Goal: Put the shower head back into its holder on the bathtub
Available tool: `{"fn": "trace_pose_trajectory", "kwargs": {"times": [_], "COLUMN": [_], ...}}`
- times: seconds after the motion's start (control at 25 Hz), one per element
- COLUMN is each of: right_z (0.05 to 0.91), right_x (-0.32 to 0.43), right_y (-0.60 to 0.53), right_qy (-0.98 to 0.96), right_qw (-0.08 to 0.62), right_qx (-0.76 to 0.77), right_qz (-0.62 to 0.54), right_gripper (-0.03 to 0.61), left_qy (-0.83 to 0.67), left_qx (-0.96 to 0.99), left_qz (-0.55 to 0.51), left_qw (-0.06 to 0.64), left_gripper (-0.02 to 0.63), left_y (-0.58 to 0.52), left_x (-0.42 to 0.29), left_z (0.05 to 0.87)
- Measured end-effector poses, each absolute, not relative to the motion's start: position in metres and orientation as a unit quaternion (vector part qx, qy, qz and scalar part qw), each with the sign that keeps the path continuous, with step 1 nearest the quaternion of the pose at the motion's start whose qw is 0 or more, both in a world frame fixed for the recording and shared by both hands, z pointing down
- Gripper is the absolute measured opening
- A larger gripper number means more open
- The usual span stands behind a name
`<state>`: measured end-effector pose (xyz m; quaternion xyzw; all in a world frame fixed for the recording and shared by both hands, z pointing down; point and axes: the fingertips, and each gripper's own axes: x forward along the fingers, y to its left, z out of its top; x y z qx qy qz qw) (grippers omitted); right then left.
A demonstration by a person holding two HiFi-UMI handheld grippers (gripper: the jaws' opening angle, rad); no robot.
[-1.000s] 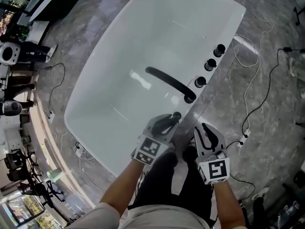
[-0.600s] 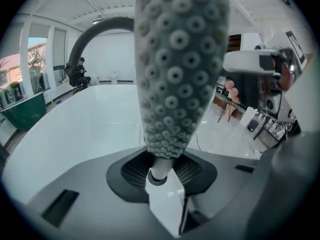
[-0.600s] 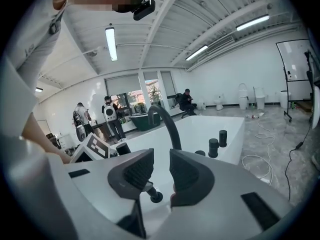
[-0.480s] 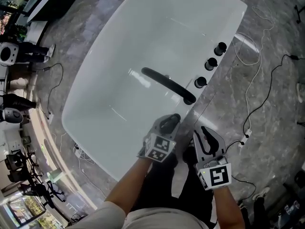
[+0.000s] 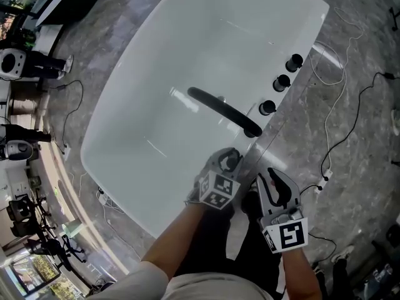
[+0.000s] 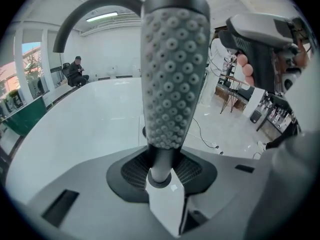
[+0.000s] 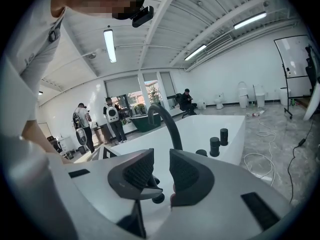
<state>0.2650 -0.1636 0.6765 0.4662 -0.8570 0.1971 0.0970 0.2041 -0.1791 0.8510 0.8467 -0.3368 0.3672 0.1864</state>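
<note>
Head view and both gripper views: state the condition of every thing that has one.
left gripper: shut on the shower head.
shower head: upright, gripped by its handle.
right gripper: jaws slightly apart, nothing between them.
faucet: no water running.
bathtub: empty of water.

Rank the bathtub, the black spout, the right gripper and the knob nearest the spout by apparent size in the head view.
1. bathtub, by far the largest.
2. black spout and right gripper: similar extent, and the gripper sits nearer the camera, so unranked.
3. knob nearest the spout, smallest.
</note>
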Motion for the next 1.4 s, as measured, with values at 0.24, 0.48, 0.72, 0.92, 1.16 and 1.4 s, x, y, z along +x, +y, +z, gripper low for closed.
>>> {"fn": "trace_pose_trajectory", "kwargs": {"times": [0.24, 0.48, 0.72, 0.92, 1.16, 1.4], "right_z": [0.674, 0.670, 0.665, 0.653, 0.633, 0.576], "right_x": [0.264, 0.259, 0.254, 0.247, 0.234, 0.227], "right_y": [-0.163, -0.160, -0.156, -0.153, -0.138, -0.126], "right_qy": [-0.856, -0.856, -0.857, -0.857, -0.856, -0.850], "right_qw": [0.104, 0.114, 0.118, 0.119, 0.132, 0.131], "right_qx": [0.464, 0.460, 0.455, 0.454, 0.453, 0.466], "right_qz": [0.201, 0.206, 0.210, 0.213, 0.211, 0.207], "right_gripper": [0.104, 0.104, 0.106, 0.106, 0.104, 0.071], "left_qy": [-0.339, -0.331, -0.323, -0.329, -0.328, -0.353], "left_qx": [0.849, 0.855, 0.864, 0.869, 0.879, 0.896], "left_qz": [0.365, 0.357, 0.344, 0.326, 0.295, 0.206], "left_qw": [0.178, 0.181, 0.177, 0.176, 0.179, 0.171], "left_gripper": [0.133, 0.179, 0.212, 0.215, 0.215, 0.140], "left_y": [-0.175, -0.178, -0.174, -0.162, -0.125, -0.120], "left_x": [0.202, 0.206, 0.207, 0.200, 0.185, 0.184], "left_z": [0.853, 0.849, 0.829, 0.785, 0.707, 0.586]}}
